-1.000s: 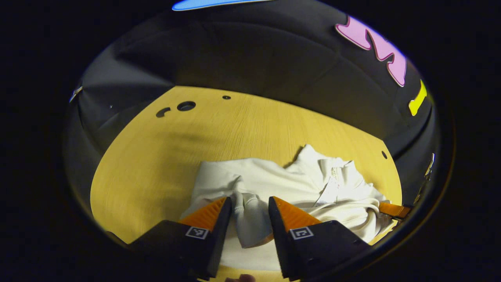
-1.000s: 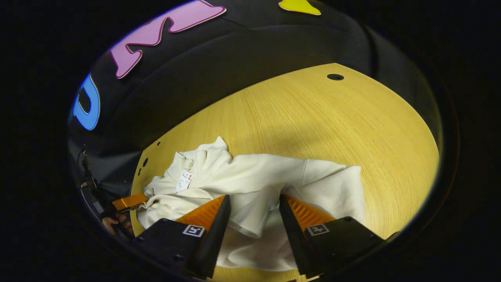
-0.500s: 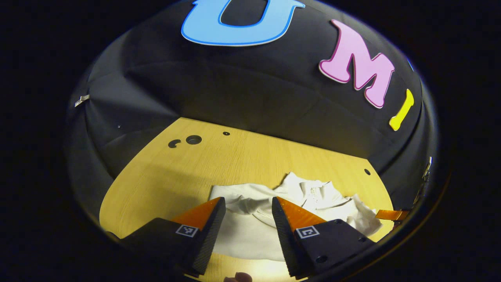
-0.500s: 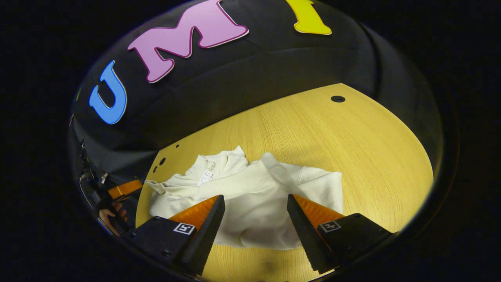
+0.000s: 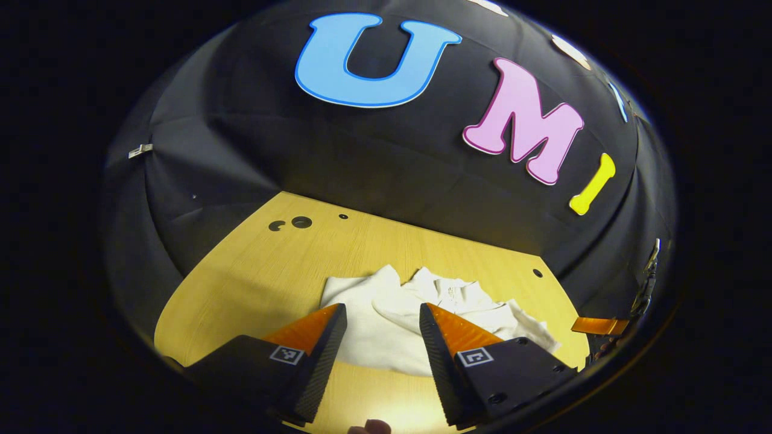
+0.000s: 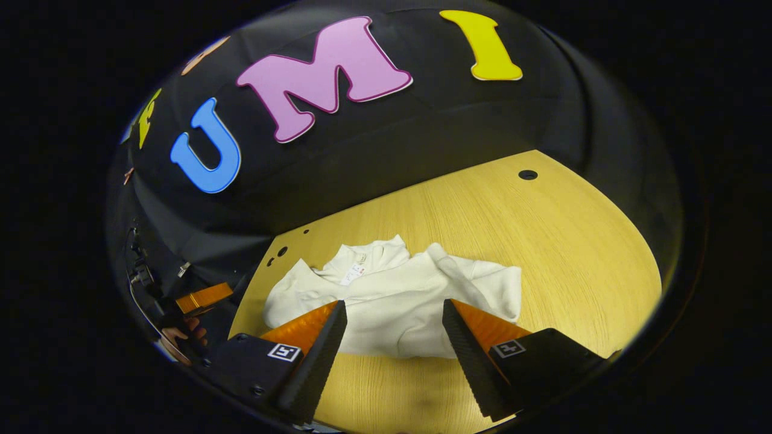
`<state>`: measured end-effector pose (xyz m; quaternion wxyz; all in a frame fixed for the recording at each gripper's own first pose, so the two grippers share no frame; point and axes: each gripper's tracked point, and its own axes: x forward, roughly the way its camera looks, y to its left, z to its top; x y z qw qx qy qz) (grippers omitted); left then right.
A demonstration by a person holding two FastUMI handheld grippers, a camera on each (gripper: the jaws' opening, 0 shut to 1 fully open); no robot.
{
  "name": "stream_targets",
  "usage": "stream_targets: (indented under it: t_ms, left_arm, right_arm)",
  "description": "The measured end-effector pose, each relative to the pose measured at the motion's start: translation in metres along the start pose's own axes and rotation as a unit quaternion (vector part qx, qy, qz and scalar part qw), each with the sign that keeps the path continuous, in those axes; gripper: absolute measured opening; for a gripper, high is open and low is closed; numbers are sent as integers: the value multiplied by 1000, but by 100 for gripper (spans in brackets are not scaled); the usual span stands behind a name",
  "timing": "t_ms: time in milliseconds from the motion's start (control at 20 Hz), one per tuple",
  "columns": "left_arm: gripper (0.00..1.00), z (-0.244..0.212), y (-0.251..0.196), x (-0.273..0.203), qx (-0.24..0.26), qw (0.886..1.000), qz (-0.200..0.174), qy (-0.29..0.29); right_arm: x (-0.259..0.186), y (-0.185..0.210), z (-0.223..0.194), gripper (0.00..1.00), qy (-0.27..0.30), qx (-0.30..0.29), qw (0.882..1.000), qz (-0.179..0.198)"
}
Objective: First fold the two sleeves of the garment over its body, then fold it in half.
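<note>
The table [image 6: 543,241] was the largest thing, a pale wooden top with small holes near its far edge and the dark wall behind it. On it, toward the near side, lay the garment [image 6: 392,301], a cream top bunched into a short heap. Its collar, with a small tag, pointed to the far side, and one sleeve was laid across the body. It looked folded over already, but not tidily, with creases and a loose corner at the right.

I judged the task to be at its end or close to it: the step in hand seemed to be letting go and checking the fold. To do this well, both tools should lift straight up and away, so that no finger catches the cloth and opens the fold. If the heap needs to be straightened, it is better to press the edges flat than to pull them.

The left gripper [image 5: 380,337] was held above the near edge of the garment, its fingers apart and with no cloth between them. The right gripper [image 6: 392,337] was held the same way, fingers wide apart, just above the cloth and not touching it. Both pointed forward and slightly down at the heap.
</note>
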<state>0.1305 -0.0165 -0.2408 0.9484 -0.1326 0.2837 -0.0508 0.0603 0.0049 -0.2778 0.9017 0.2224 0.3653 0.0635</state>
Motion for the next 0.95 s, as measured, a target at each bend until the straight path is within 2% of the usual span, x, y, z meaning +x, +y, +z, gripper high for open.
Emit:
stream_targets:
  t_ms: [450, 600, 950]
  left_arm:
    - [77, -16, -38, -53, 1, 999, -33, 6]
    - [77, -29, -41, -66, -5, 999, -32, 14]
    - [77, -52, -39, -78, 8, 999, -35, 32]
  right_arm:
    - [-38, 28, 10, 98, -25, -20, 999, 33]
    - [-48, 28, 4, 98, -29, -39, 998, 31]
    - [-66, 35, -15, 98, -22, -30, 999, 38]
